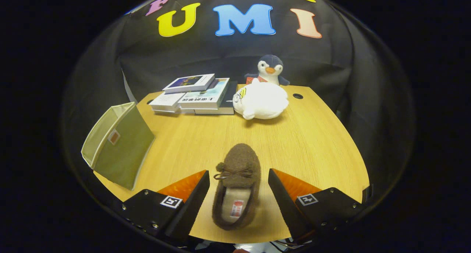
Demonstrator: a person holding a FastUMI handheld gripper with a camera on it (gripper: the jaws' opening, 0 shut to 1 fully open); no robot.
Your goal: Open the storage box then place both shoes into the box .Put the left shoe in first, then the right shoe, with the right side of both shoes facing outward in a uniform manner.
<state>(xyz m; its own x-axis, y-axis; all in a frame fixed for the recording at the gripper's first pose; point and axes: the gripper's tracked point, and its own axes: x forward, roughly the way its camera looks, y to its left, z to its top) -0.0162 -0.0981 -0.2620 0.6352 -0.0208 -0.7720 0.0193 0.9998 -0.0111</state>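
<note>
A brown fuzzy slipper with a small bow lies on the wooden table, toe pointing away, heel toward me. It sits between the two fingers of my gripper, which stands open; a gap shows on each side of the shoe. An olive-green fabric storage box stands open at the table's left edge, ahead and left of the left finger. I see one shoe.
A stack of books lies at the back of the table. A white plush toy rests beside the books, with a penguin plush behind it. A cable hole sits at the back right.
</note>
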